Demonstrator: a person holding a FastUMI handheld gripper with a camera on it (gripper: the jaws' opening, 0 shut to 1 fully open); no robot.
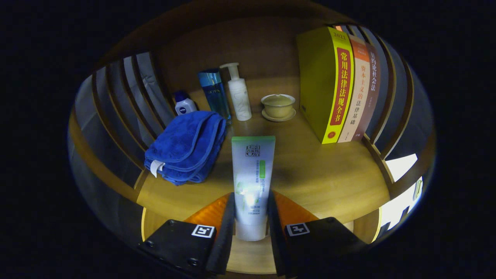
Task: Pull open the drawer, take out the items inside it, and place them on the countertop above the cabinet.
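Observation:
A white and green cosmetic tube points away from me, cap end toward me. My gripper is shut on the tube, both fingers pressing its lower sides. The tube hangs over the wooden countertop. Just beyond and left of the fingers lies a folded blue towel. Further back stand a small blue-capped white bottle, a tall blue bottle and a white pump bottle.
A lidded cream tea bowl on a saucer sits behind the tube. Upright books stand at the right, the nearest one yellow. Wooden slats wall the left side, more slats close the right. Bare wood lies right of the tube.

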